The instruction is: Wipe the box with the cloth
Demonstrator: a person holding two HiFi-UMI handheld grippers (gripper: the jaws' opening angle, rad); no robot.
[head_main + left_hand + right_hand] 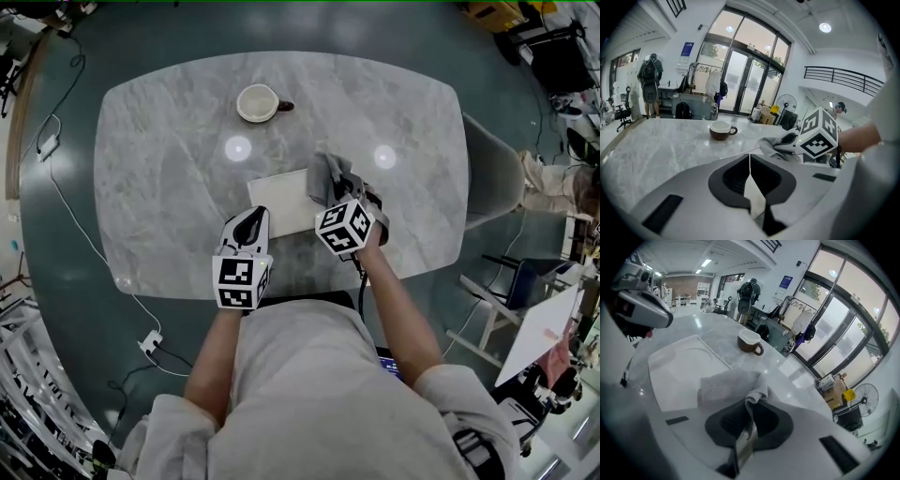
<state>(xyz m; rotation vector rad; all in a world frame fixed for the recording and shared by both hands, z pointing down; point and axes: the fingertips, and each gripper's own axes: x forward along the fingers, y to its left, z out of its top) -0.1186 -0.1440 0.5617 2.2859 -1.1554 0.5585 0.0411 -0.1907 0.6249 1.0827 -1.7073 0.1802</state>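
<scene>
A flat white box lies on the marble table, near its front edge. A grey cloth is bunched on the box's right end. My right gripper is shut on the cloth; in the right gripper view the cloth spreads from the right gripper onto the box. My left gripper sits at the box's near left edge. In the left gripper view the left gripper is shut on a thin white edge of the box, with the cloth to the right.
A brown cup with a white inside stands at the back of the table, beyond the box. A grey chair stands at the table's right side. Cables run over the floor on the left. A person stands far off.
</scene>
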